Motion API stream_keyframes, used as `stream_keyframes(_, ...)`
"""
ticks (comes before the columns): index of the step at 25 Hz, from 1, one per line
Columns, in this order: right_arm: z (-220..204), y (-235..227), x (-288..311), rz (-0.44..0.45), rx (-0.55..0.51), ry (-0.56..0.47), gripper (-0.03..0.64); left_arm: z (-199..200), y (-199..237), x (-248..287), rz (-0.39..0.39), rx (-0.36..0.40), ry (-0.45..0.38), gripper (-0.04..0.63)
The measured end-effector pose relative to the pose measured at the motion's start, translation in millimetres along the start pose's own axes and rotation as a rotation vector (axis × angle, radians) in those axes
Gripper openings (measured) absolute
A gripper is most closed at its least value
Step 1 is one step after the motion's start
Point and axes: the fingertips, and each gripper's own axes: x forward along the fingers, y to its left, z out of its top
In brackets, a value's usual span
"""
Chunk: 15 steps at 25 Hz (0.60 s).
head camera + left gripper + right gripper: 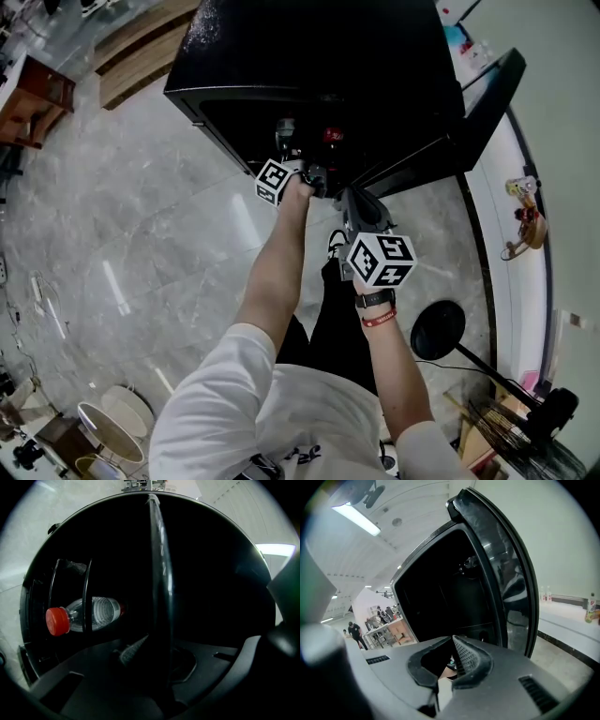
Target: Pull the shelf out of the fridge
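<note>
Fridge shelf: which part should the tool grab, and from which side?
Its front edge, approached from the open front, with one jaw on each face. The shelf is a thin flat plate whose edge faces out of the fridge, so a level pinch fits it. The left tool is shut on that edge, clear of the red-capped bottle lying inside.

Black fridge (319,66), door (473,112) open; left gripper (292,141) in opening, right gripper (349,197) just behind.
</note>
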Motion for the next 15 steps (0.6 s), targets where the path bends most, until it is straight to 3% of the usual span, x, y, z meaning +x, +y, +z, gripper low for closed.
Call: stream_keyframes(15, -2.8, 6.6, -25.2, -0.047, 0.11, -0.073, 0.009, -6.1, 0.6, -51.2, 0.014, -0.011, 0.01, 0.028)
